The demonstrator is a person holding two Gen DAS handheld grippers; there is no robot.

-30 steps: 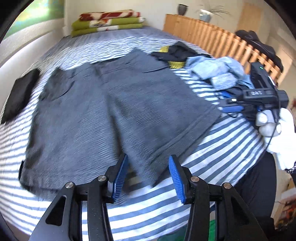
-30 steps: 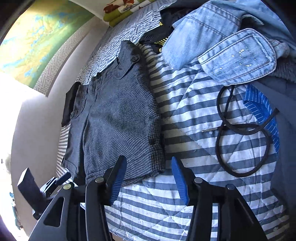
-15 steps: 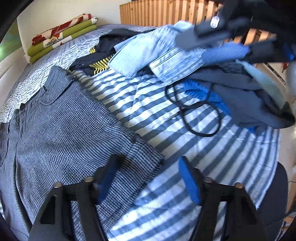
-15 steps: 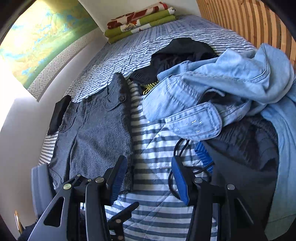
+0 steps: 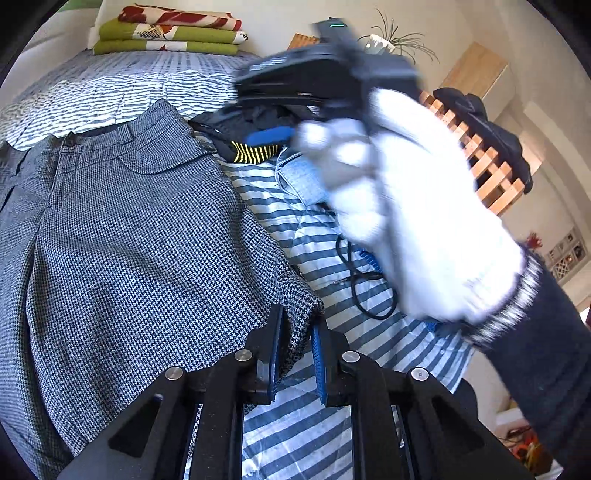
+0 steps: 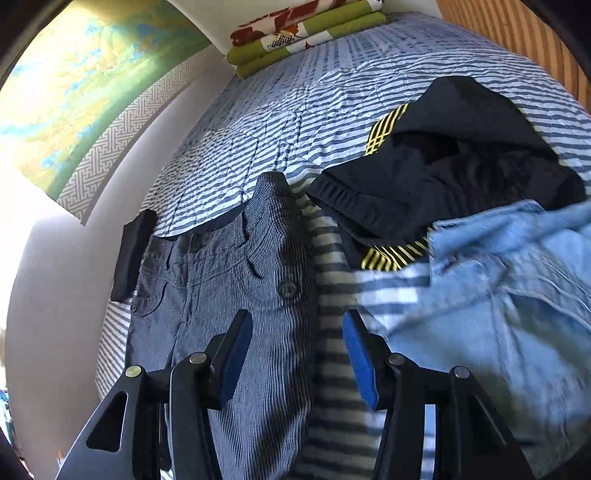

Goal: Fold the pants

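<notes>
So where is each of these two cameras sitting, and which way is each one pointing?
Left wrist view: sits on the left gripper, looking down along its fingers at the hem corner of the checked shorts; its jaws are closing on that corner. The person's white-gloved hand with the other gripper crosses in front.

Right wrist view: sits on the right gripper, jaws open above the shorts' waist side, facing the folded blankets.

Both show the shorts, the striped bedspread, the black and yellow garment and the denim.

Sunlit striped bed (image 6: 295, 110), slatted headboard (image 5: 491, 173)
</notes>
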